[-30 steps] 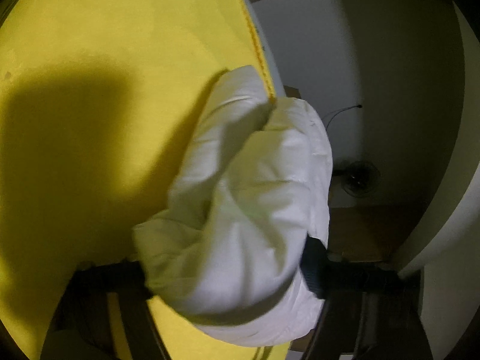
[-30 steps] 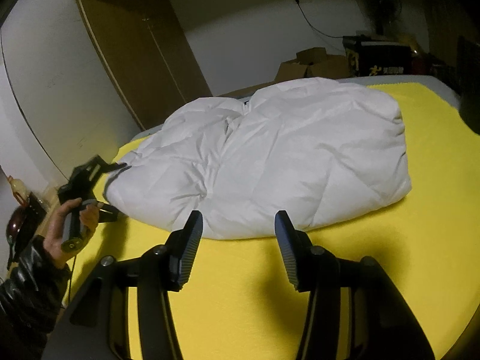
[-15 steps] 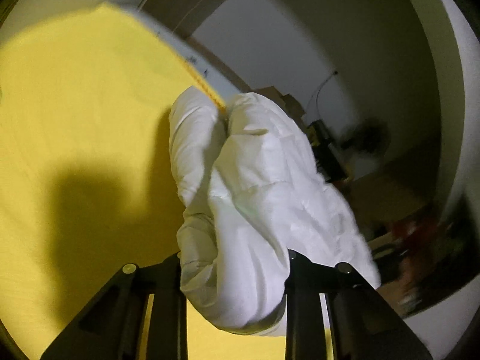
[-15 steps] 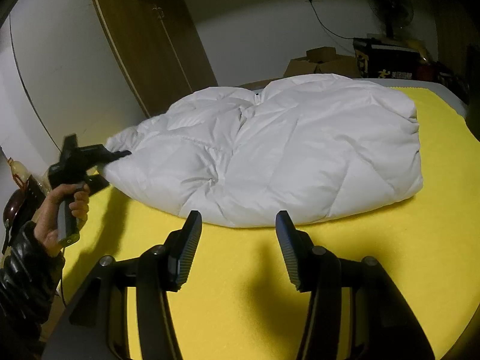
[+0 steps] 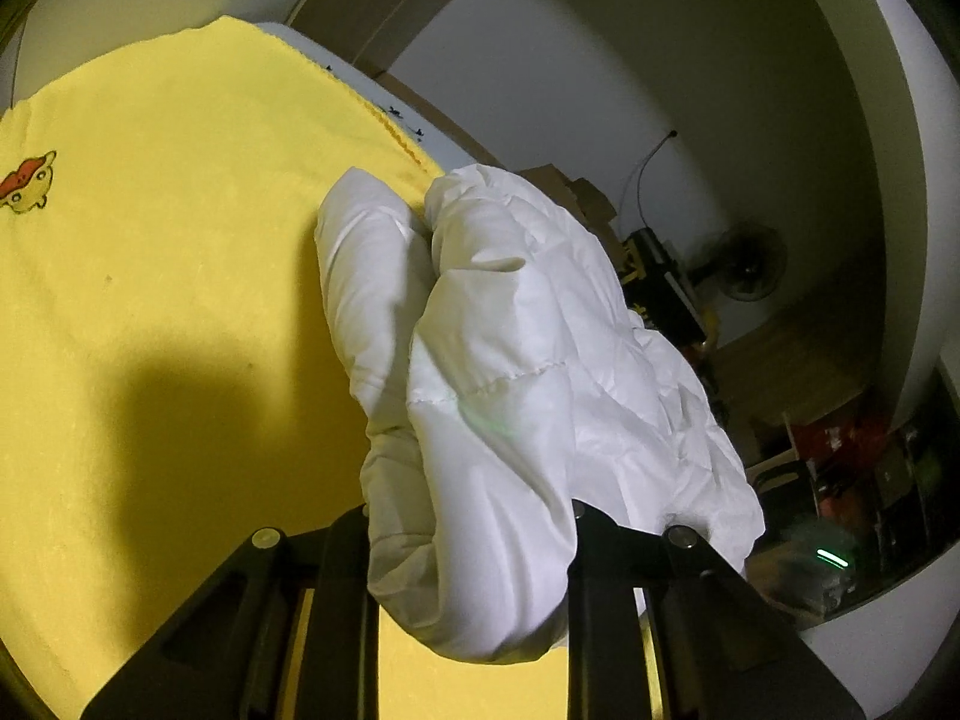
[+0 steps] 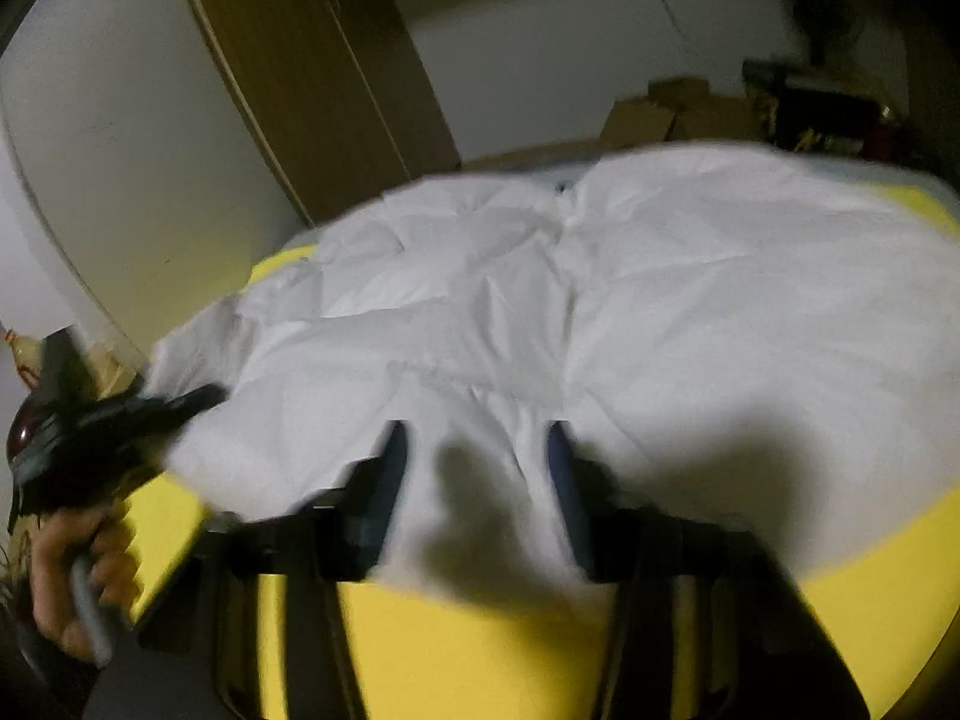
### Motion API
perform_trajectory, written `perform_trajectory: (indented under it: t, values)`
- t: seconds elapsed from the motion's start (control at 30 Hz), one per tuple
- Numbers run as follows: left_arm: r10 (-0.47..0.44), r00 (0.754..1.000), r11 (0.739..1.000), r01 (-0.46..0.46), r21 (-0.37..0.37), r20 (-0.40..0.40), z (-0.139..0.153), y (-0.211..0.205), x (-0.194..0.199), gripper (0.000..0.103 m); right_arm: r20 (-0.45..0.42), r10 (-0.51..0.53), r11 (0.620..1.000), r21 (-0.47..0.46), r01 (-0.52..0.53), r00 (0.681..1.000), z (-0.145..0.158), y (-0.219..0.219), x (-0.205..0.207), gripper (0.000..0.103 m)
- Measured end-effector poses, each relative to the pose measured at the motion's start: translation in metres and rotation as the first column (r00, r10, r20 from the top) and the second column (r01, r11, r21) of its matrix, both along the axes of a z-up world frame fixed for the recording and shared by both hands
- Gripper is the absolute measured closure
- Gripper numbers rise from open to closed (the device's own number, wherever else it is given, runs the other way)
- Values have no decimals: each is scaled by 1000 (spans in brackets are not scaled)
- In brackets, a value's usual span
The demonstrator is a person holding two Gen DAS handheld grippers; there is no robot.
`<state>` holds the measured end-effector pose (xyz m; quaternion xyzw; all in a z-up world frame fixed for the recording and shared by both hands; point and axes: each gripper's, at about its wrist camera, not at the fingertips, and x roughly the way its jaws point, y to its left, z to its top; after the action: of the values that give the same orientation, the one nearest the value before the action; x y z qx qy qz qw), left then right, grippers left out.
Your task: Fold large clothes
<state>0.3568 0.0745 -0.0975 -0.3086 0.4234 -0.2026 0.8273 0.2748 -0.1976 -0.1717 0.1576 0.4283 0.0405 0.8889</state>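
Nearest in the left wrist view, the left gripper [image 5: 471, 546] has its jaws pinching a thick fold of the white padded jacket [image 5: 510, 360], which bulges up and over both fingers. A second ago the jaws stood wide around the same bundle; they are now clamped on it and closing slightly further. The view has also rolled since then, so the yellow blanket [image 5: 150, 300] lies to the left of the jaws and a small cartoon print [image 5: 27, 183] has come into sight at its far left edge.

In the right wrist view, blurred by motion, the right gripper [image 6: 477, 474] has come forward from bare yellow blanket [image 6: 480, 648] onto the near edge of the jacket [image 6: 660, 300]. Its jaws are closing with a ridge of white fabric between them; half a second ago they stood spread and short of the cloth. To the left of these jaws, a hand [image 6: 78, 576] holds the left gripper [image 6: 180, 402] at the jacket's left corner.

Beyond the jacket stand a wooden wardrobe [image 6: 312, 90] and cardboard boxes [image 6: 672, 111].
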Motion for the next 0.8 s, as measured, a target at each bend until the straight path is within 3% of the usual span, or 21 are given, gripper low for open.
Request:
perform_trajectory:
  t: [0.03, 0.13, 0.3, 0.37, 0.4, 0.43, 0.57, 0.7, 0.8]
  values:
    - [-6, 1000, 1000, 6, 12, 14, 3, -2, -2, 84, -61, -9, 1000, -8, 8, 998, -16, 0, 12, 103]
    - [-20, 997, 999, 17, 51, 77, 17, -6, -10, 84, -73, 14, 995, -95, -21, 997, -16, 9, 20, 103]
    - [-49, 988, 996, 36, 84, 147, 35, -11, -11, 84, 37, -103, 994, -32, 104, 994, 23, -24, 21, 103]
    - [-65, 982, 994, 48, 95, 178, 44, -17, -15, 84, -21, -119, 993, 0, 119, 993, 8, -36, 38, 103]
    - [-79, 979, 993, 62, 97, 187, 46, -20, -16, 84, -85, -94, 995, 18, 96, 992, -9, -39, 51, 103]
    - [-91, 975, 992, 70, 108, 202, 49, -25, -18, 84, -95, -72, 997, 15, 74, 993, -18, -37, 57, 103]
    - [-98, 966, 990, 69, 127, 238, 54, -25, -24, 84, -110, 2, 996, -91, -12, 994, -11, -28, 66, 103]
    - [-92, 969, 989, 62, 132, 230, 51, -20, -22, 84, 35, -49, 999, -6, 49, 998, 16, -42, 67, 103]
    - [-101, 967, 987, 68, 145, 233, 54, -28, -26, 84, -3, -67, 996, 63, 67, 998, 1, -45, 99, 103]
